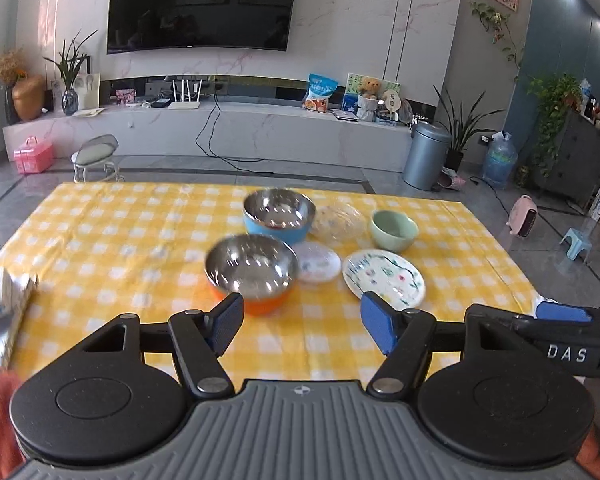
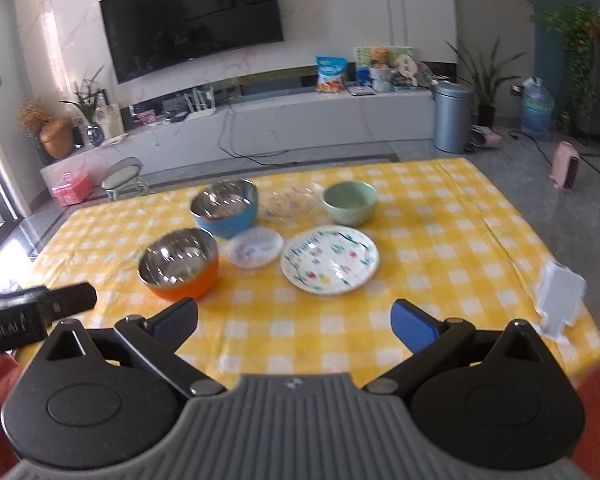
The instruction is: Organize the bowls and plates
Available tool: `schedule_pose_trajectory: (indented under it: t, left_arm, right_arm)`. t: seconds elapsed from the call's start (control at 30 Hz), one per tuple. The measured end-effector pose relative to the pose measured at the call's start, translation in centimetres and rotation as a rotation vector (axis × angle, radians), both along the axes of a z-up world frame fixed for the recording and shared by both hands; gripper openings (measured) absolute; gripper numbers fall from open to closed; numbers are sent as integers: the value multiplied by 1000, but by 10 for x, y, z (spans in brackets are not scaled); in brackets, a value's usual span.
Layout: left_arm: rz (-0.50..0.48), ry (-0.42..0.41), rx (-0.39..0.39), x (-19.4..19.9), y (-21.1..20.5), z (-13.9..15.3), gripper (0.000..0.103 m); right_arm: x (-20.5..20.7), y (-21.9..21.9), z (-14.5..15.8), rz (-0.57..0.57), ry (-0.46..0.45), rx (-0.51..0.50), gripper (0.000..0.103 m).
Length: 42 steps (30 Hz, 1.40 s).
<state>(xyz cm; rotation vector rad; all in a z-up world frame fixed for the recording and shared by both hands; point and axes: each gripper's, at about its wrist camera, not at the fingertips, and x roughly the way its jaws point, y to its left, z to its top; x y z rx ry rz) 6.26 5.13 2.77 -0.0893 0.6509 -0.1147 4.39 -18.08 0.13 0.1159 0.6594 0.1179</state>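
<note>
On the yellow checked table [image 1: 120,240] [image 2: 440,240] stand an orange steel-lined bowl [image 1: 250,274] [image 2: 179,264], a blue steel-lined bowl [image 1: 278,216] [image 2: 225,208], a green bowl [image 1: 394,230] [image 2: 350,203], a clear glass dish [image 1: 338,222] [image 2: 290,202], a small white plate [image 1: 316,262] [image 2: 255,248] and a large patterned plate [image 1: 384,278] [image 2: 330,260]. My left gripper [image 1: 302,322] is open and empty, just before the orange bowl. My right gripper [image 2: 294,322] is open and empty, near the table's front edge.
A white box [image 1: 0,300] lies at the table's left edge. A white phone stand [image 2: 560,300] sits at the right edge. The other gripper shows at each view's side [image 1: 560,332] [image 2: 32,312]. Beyond the table are a stool, a bin and a TV console.
</note>
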Motion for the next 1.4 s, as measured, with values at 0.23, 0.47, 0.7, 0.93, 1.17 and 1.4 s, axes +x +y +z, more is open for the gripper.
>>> schedule_pose_trajectory:
  t: [0.23,0.47,0.7,0.93,1.17,1.4]
  left_arm:
    - [43,118,-72,63,37,-7,72]
    - [156,217,-163,127,73,-36,66]
    - [206,302,-208,174,86,-82,58]
    - [221,362,-198,194,91,-121,54]
    - [220,363,-153,199,87,-135,46]
    - [202,344,-138,197,81,-135,13]
  right_arm:
    - [59,26,-7,61,48,68,100]
    - [129,57,-28,76,136,72,78]
    - [187,91,-63,101,224,78,59]
    - [220,108,-106,113,319,74,45]
    - [230,116,-126,128,345,76,32]
    - [231,116,-129,154,340,135,14]
